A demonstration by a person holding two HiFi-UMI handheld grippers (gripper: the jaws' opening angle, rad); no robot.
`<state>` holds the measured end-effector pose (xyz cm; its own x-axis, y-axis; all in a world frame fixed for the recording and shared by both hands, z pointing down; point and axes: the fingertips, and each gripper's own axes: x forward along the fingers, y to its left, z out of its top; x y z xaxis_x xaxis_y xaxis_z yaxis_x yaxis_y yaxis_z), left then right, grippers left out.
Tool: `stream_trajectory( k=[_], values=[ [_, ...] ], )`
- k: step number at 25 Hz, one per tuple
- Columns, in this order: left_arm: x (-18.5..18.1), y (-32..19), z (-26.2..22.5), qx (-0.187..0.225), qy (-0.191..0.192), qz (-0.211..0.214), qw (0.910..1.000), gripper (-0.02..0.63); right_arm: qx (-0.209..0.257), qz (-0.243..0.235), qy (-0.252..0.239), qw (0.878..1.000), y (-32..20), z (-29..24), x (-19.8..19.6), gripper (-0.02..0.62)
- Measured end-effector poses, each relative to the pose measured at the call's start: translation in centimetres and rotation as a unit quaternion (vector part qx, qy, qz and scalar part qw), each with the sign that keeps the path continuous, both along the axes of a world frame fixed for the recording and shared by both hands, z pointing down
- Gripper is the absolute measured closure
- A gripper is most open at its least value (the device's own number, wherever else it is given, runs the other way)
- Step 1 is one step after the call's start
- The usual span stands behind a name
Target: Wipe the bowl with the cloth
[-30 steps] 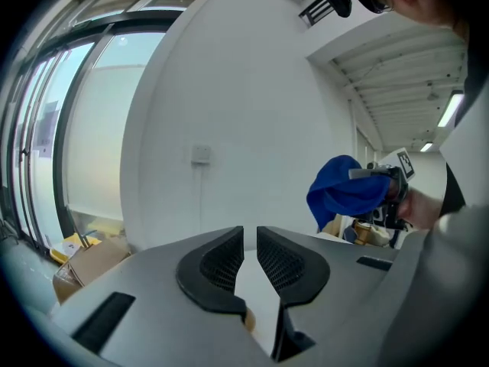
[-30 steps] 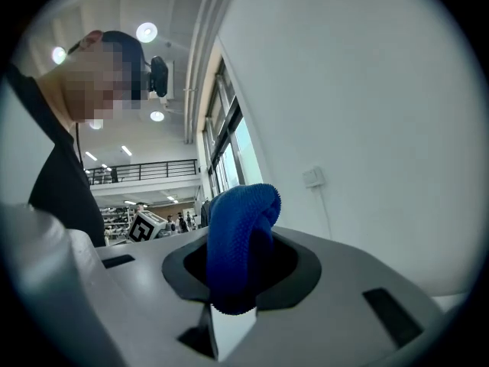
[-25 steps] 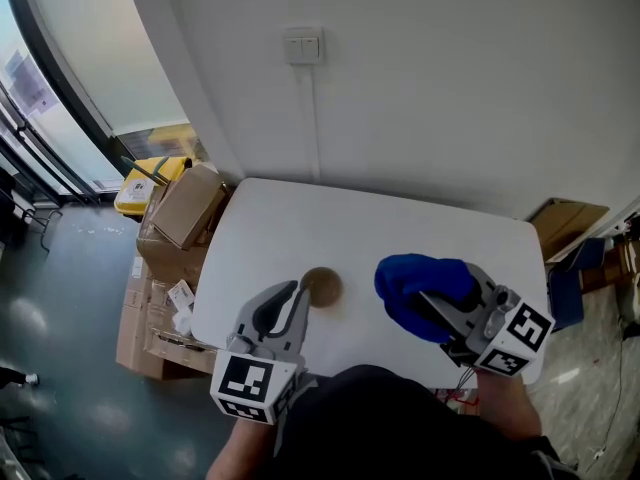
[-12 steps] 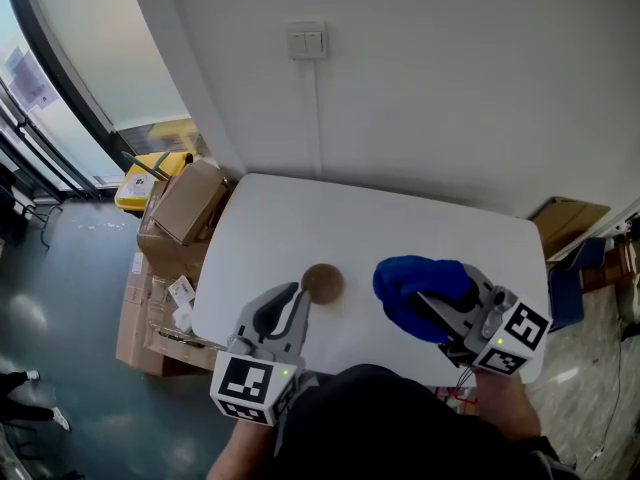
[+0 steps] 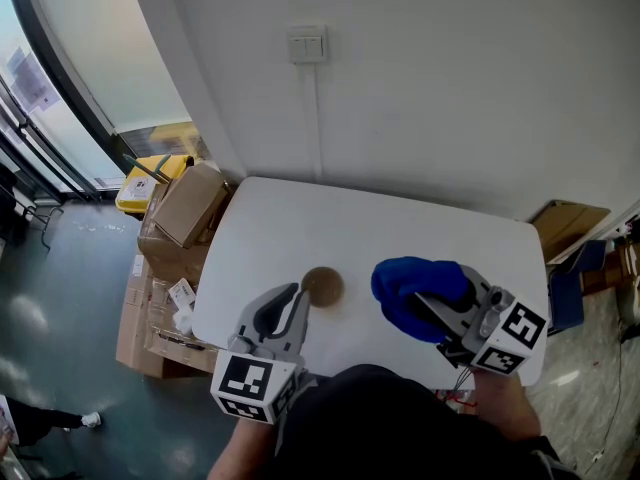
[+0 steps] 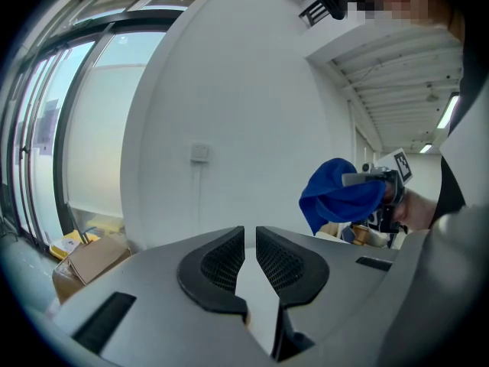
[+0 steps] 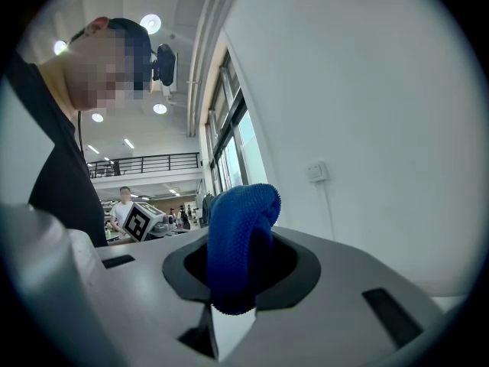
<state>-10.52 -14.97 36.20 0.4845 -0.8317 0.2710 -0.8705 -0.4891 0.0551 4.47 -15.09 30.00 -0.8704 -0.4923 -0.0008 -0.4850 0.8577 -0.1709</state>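
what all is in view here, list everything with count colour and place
rectangular white table: one, white, against the wall
small round brown bowl: one, brown, on the table near its front edge
blue cloth: one, blue, bunched in the right hand-held gripper
wall switch plate: one, white, on the wall above the table
cardboard boxes: several, brown, on the floor left of the table
yellow container: one, behind those boxes
left hand-held gripper: grey, jaws narrowly apart, tip by the bowl
right hand-held gripper: grey, clamped on the cloth
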Motion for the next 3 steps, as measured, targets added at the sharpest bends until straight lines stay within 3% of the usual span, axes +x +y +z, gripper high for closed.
stream_trajectory(
  k=[3],
  values=[
    [0.01, -0.08, 0.14, -0.002, 0.0, -0.002, 1.0, 0.551, -0.001, 0.0, 0.0, 1.0, 0.01, 0.05, 0.16, 0.515]
  ],
)
